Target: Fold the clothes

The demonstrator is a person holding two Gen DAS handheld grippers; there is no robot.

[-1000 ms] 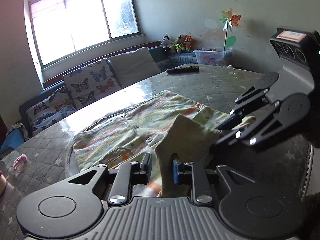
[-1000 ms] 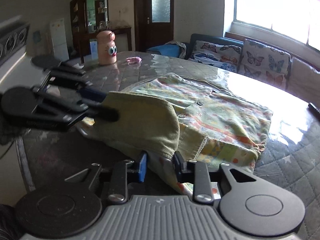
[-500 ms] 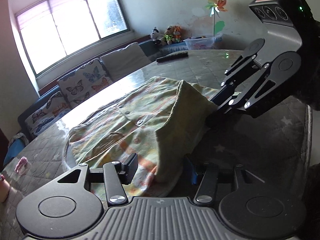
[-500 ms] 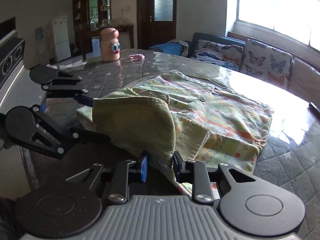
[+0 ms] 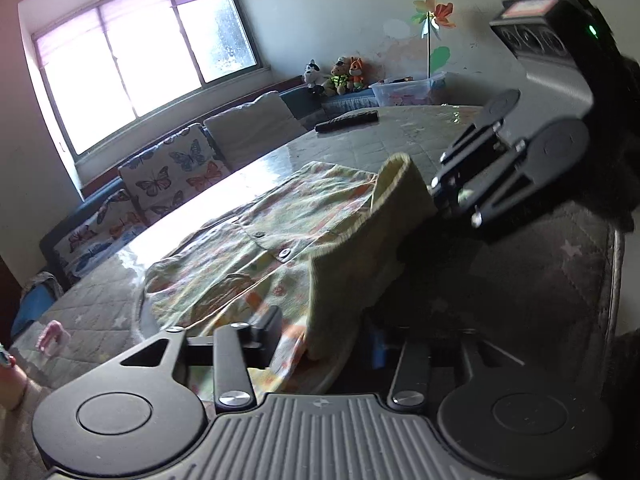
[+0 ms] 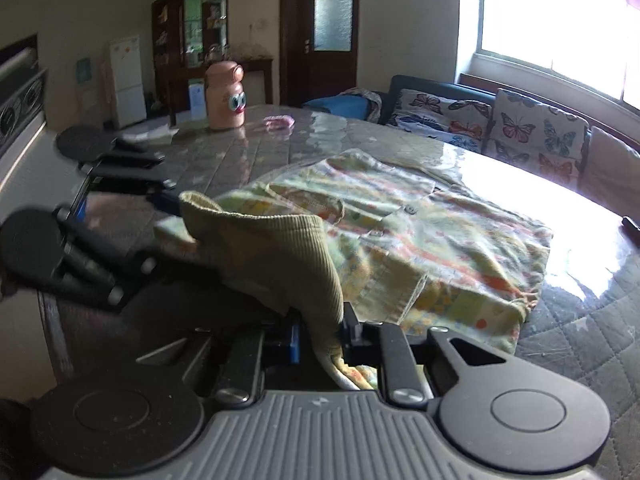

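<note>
While the right gripper (image 6: pixel 320 334) closes its jaws on the olive ribbed hem (image 6: pixel 280 256) of the patterned garment (image 6: pixel 420 240), with the cloth pinched between its pads and draping up and away ahead of it, the left gripper (image 5: pixel 324 336) stands spread about halfway, its fingers (image 5: pixel 268 328) apart with a loose corner of the same hem hanging in the gap and pressed by neither pad. From the left gripper's view the right gripper (image 5: pixel 452 204) sits ahead and to the right at the raised hem's far end. The rest of the garment lies flat on the quilted table (image 5: pixel 540 280), beyond both grippers.
</note>
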